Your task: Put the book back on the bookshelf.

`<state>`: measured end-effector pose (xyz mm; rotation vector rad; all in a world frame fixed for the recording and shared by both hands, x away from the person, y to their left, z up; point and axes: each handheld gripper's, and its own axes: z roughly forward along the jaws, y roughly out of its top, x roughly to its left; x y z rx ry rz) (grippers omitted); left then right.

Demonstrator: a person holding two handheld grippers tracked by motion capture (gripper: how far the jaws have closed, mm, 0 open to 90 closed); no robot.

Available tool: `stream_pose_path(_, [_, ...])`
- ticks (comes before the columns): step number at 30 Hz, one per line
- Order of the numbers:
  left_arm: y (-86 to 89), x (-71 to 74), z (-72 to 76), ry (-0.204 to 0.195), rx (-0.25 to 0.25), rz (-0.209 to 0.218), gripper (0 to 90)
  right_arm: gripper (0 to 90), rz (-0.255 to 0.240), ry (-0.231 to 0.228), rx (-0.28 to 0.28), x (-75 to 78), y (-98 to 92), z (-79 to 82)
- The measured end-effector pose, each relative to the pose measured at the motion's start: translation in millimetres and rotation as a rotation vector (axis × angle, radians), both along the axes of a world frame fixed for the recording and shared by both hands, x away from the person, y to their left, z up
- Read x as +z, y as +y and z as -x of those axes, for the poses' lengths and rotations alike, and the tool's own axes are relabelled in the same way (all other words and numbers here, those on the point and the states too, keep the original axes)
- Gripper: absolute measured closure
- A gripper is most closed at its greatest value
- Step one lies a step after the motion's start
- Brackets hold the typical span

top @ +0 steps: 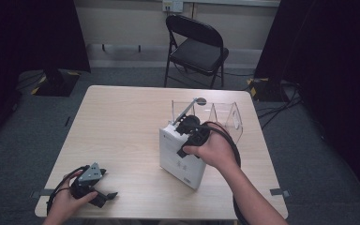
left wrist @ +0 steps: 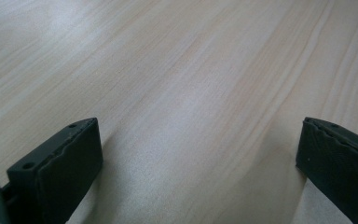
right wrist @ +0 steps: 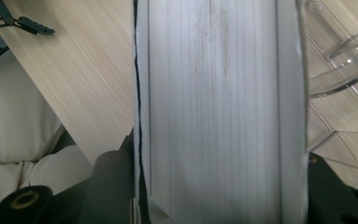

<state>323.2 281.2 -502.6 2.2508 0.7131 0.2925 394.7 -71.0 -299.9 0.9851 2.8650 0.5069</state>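
Right gripper view shows me my right gripper [right wrist: 219, 186] pinching the white book [right wrist: 219, 102] across its page edges, probably upright beside the clear rack [top: 225, 115], while the high view shows the left gripper [top: 104, 197] spread wide over bare desk [top: 117, 122].

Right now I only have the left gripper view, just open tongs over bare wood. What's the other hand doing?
Observer: The right tongs are clamped on a thick white book, one jaw on each cover.
Operator: Anything near that book?
Observer: A clear divider rack stands just behind it on the table. The book isn't in a slot yet.
Operator: Are my left tongs in the way?
Observer: No, the left tongs rest near the table's near left corner, well apart from the book.
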Motion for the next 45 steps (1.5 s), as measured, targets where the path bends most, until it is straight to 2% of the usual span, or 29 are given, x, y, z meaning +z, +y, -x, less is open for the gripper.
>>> stream_pose_path(20, [-0.1, 0.0, 0.0, 0.001, 0.000, 0.001, 0.0, 52.8, 0.001, 0.005, -0.041, 6.0, -27.9, 1.7])
stream_pose_path(26, [-0.1, 0.0, 0.1, 0.000, 0.000, 0.001, 0.0, 52.8, 0.002, -0.007, -0.039, 7.5, -33.7, 2.8])
stream_pose_path(31, [0.0, 0.0, 0.0, 0.000, 0.000, 0.000, 0.0, 52.8, 0.006, 0.005, -0.038, 8.1, -37.4, 4.2])
stream_pose_path(45, [0.0, 0.0, 0.0, -0.001, 0.000, 0.000, 0.0, 52.8, 0.010, 0.000, -0.051, 11.6, -51.6, 7.0])
